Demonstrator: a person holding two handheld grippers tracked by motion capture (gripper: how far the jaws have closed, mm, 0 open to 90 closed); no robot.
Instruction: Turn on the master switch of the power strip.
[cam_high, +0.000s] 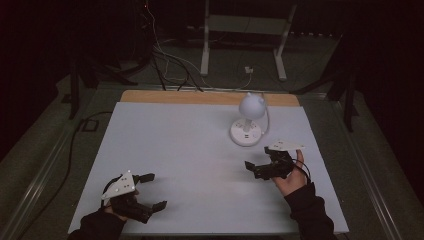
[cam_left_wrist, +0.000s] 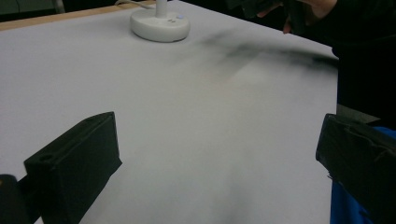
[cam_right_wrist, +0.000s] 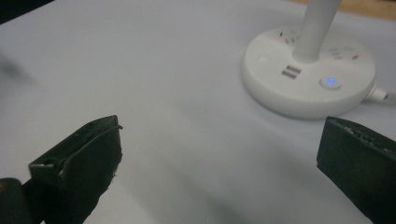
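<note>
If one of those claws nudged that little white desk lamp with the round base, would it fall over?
Probably not easily: the white desk lamp stands on a wide, flat round base, so a low push would likely slide it across the smooth white table sheet. A push on its globe-shaped head seems likelier to tip it. Its trailing cord may tug back.

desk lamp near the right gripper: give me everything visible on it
The white desk lamp stands upright on the white table sheet, toward its far right. A slim stem rises from a round, flat, plastic-looking base to a rounded head. The base carries socket holes, two USB ports, a plain round button and a blue-lit button. A white cable leaves the base. Nothing grips it; the right gripper sits open nearby.
</note>
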